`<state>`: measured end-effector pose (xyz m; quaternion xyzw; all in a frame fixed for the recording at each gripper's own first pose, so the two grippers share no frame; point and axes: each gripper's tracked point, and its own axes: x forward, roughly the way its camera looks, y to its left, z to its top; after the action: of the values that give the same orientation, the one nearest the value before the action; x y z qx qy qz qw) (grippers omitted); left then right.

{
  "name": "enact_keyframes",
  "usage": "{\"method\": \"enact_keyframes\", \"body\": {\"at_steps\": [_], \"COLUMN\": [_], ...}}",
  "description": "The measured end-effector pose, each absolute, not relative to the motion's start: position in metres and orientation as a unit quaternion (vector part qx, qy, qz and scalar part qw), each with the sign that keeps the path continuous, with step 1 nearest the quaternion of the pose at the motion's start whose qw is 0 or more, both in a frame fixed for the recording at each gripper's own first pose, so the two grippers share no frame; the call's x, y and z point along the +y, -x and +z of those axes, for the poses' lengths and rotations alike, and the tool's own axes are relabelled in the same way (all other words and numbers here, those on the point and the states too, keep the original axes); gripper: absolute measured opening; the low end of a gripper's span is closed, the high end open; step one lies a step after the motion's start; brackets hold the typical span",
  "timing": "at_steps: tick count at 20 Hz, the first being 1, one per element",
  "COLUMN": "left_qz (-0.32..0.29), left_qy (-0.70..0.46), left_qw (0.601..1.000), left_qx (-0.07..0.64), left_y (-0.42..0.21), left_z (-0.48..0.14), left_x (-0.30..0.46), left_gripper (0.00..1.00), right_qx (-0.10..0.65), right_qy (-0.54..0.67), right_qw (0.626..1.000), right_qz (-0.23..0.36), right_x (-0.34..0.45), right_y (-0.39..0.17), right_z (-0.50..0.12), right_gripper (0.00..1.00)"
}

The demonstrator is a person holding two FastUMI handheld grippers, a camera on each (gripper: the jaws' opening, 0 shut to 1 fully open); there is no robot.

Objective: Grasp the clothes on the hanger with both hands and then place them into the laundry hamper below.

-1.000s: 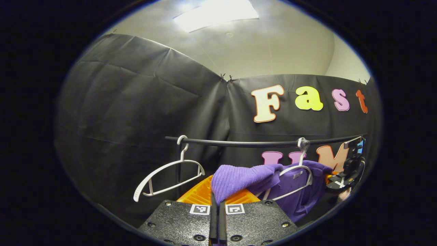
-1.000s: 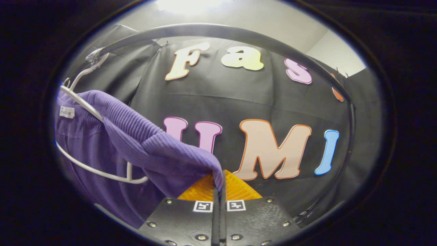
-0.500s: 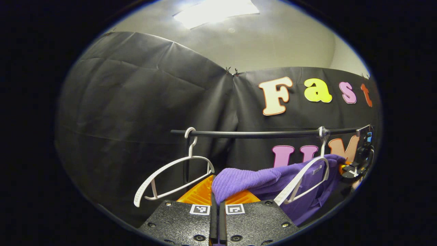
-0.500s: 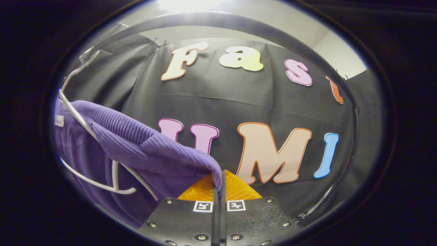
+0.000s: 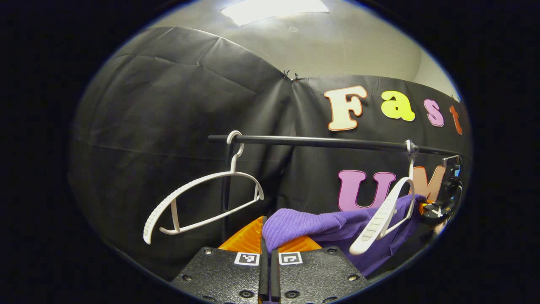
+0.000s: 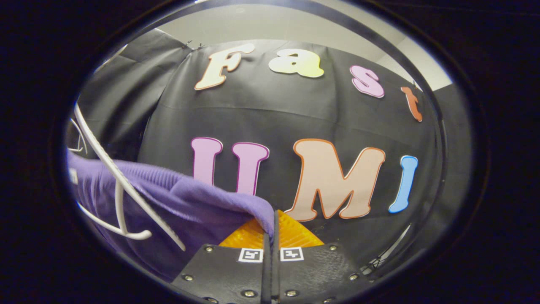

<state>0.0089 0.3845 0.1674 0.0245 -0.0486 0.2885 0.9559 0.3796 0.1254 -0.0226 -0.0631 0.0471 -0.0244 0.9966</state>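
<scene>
Purple clothes [image 5: 325, 226] have slid off their white hanger [image 5: 382, 219], which now hangs bare and tilted from the black rail [image 5: 320, 142] while the garment sags lower than a second ago. Each end stays pinched: the left hand-held gripper [image 5: 266, 249] and the right hand-held gripper [image 6: 270, 236] are pressed together on the fabric. An empty hanger [image 5: 198, 202] hangs farther left. Freed, the clothes can likely go down into the hamper.
</scene>
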Motion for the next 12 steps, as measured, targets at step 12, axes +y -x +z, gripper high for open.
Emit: {"method": "enact_keyframes", "body": {"at_steps": [12], "left_qz": [0.286], "left_qy": [-0.034], "left_qw": [0.958], "left_qx": [-0.005], "left_y": [-0.005], "left_z": [0.117], "left_x": [0.387], "left_gripper": [0.02], "right_qx": [0.094], "right_qy": [0.077], "right_qw": [0.992], "right_qz": [-0.021], "right_x": [0.119], "right_y": [-0.335], "right_z": [-0.071], "right_gripper": [0.01]}}
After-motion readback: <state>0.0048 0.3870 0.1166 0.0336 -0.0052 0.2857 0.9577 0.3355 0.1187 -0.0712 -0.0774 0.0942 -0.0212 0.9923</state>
